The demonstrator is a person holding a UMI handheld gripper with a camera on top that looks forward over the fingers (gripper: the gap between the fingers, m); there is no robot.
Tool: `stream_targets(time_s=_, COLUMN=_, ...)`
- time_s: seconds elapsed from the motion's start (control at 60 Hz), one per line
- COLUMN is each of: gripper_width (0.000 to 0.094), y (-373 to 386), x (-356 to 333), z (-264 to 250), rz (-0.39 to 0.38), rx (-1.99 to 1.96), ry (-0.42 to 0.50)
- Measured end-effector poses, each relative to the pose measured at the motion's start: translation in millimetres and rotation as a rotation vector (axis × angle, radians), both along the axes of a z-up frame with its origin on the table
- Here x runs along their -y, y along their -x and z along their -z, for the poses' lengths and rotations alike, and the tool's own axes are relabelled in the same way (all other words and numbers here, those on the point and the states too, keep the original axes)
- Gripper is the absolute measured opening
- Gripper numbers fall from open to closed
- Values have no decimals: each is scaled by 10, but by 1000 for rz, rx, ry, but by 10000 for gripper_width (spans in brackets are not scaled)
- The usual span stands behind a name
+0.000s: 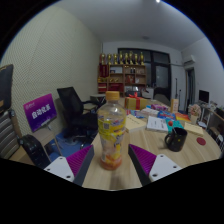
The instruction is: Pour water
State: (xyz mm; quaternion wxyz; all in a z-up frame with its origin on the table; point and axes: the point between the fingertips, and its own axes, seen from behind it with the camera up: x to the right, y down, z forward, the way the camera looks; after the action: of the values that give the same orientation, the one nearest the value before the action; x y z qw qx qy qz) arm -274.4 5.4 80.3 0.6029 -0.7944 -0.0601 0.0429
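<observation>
Claw (112,160) level and pointing forward, its two fingers (76,166) spread either side of the bottle (112,130), purple pads facing its lower body; contact of the pads with the bottle cannot be confirmed.

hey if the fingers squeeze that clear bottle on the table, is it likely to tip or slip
The bottle stands tall and narrow between the open fingers, so a high push would probably tip it. Its clear wall looks smooth, maybe slippery. It seems mostly full, so probably rather heavy.

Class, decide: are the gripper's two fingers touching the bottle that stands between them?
Cannot tell. In the gripper view the bottle stands between the gripper fingers, but its sides blur at the pads, showing neither contact nor gap plainly.
</observation>
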Motion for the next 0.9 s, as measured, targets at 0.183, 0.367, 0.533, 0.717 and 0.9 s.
stream_targets(time_s=0.183, gripper_width=811, y=69, x=-656, z=-16, rz=98, rx=1, ry=-64)
stream_targets(time_s=0.367, gripper_width=466, y=-23, x=-886, z=98, rz=165, rx=8, ry=-77)
stream_targets(time_s=0.533, gripper_width=465, y=65, x=-916, z=93, rz=98, rx=87, ry=-89)
stream_targets(time_s=0.717, gripper_width=384, y=236, x=-992, z=-36, rz=-40, rx=-5, ry=26)
stream_targets(time_s=0.9, gripper_width=340, y=-126, x=-1208, z=-922, rz=45, rx=-808, ry=112)
